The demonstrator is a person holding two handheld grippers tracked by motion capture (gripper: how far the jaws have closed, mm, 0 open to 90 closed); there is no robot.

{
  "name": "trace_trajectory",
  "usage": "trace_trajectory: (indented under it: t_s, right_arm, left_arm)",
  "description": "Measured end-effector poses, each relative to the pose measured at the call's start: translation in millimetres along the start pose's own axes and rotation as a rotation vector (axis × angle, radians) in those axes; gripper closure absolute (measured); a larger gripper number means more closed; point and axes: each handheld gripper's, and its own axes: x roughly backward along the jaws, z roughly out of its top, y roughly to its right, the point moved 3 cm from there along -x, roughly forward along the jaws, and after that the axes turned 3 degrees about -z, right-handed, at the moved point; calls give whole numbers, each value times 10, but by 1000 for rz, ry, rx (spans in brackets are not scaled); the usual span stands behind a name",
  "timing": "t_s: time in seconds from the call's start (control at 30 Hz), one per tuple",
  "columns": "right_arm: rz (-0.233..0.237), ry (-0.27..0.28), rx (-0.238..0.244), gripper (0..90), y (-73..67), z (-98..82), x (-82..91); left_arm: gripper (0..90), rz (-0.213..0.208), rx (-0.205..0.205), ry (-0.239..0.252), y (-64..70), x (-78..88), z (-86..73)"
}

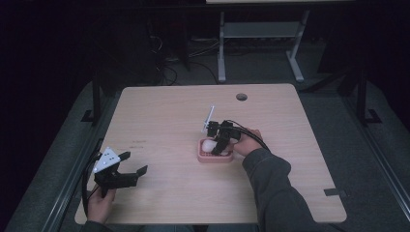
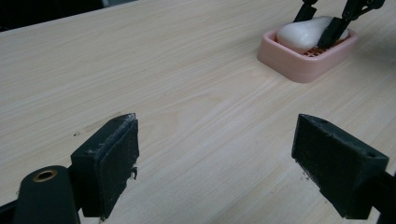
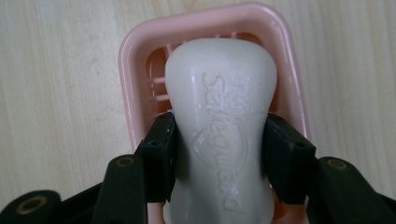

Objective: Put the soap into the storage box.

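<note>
A white bar of soap (image 3: 219, 121) with raised lettering lies over a pink soap dish (image 3: 135, 70). My right gripper (image 3: 219, 158) is shut on the soap's waist, both pads pressed against its sides. From above, the dish (image 1: 212, 157) sits at the table's middle with the right gripper (image 1: 218, 145) over it and the soap (image 1: 209, 144) showing white. My left gripper (image 1: 134, 164) rests near the front left corner, open and holding nothing. Its own view has the jaws wide apart (image 2: 215, 163), with the dish (image 2: 299, 63) and soap (image 2: 303, 33) far off at upper right.
The wooden table (image 1: 164, 116) has a round cable hole (image 1: 241, 96) at the back. A dark tab (image 1: 335, 192) sits at the front right edge. Behind the table stand white desk legs (image 1: 221, 48) and floor cables.
</note>
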Motion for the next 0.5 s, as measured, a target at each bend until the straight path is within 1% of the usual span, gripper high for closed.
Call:
trace_trajectory:
  t_s: [0.23,0.27,0.3,0.4,0.43,0.5]
  right_arm:
    - [-6,3,-6,473,6,-3,-2]
    - [-8,8,-7,457,7,-2,2]
    - [-8,18,-18,430,11,1,13]
    - [-7,23,-23,414,14,-2,24]
    - [-3,27,-36,408,16,-9,36]
    - [-2,34,-36,405,15,-19,47]
  left_arm:
    - [145,0,1,1,0,0,1]
    - [145,0,1,1,0,0,1]
    - [145,0,2,0,2,-1,0]
    - [146,1,1,-1,4,0,1]
    - [145,0,-2,-3,3,-2,1]
    - [145,1,-3,-3,2,-2,1]
